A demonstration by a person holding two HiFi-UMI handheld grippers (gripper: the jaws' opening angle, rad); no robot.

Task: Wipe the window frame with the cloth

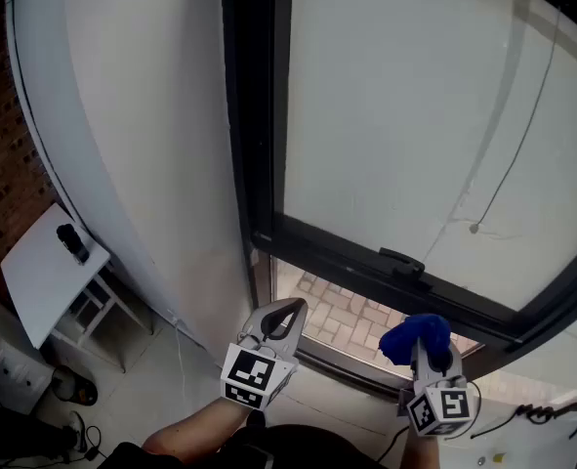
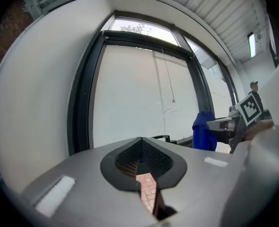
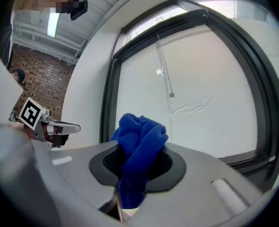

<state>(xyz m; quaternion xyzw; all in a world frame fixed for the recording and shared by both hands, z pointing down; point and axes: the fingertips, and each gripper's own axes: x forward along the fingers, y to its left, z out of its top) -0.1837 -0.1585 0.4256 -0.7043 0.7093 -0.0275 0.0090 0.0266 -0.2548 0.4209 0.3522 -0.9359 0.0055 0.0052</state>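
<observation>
The dark window frame (image 1: 256, 164) runs up the middle of the head view, and its bottom rail (image 1: 366, 267) carries a black handle (image 1: 402, 260). My right gripper (image 1: 427, 352) sits just below that rail, shut on a bunched blue cloth (image 1: 416, 337) that sticks up out of the jaws. In the right gripper view the cloth (image 3: 140, 143) fills the jaws, with the frame (image 3: 108, 103) behind it. My left gripper (image 1: 290, 313) is lower left of the rail, shut and empty, with its tips (image 2: 141, 140) meeting. It touches nothing. From the left gripper view the cloth (image 2: 204, 130) shows to the right.
A white wall (image 1: 142, 145) curves along the left of the frame. A small white table (image 1: 44, 277) with a dark object (image 1: 73, 243) stands on the floor at lower left. A blind cord (image 1: 474, 228) hangs over the pane. Brick paving (image 1: 347, 316) shows under the rail. Cables (image 1: 532, 413) lie at lower right.
</observation>
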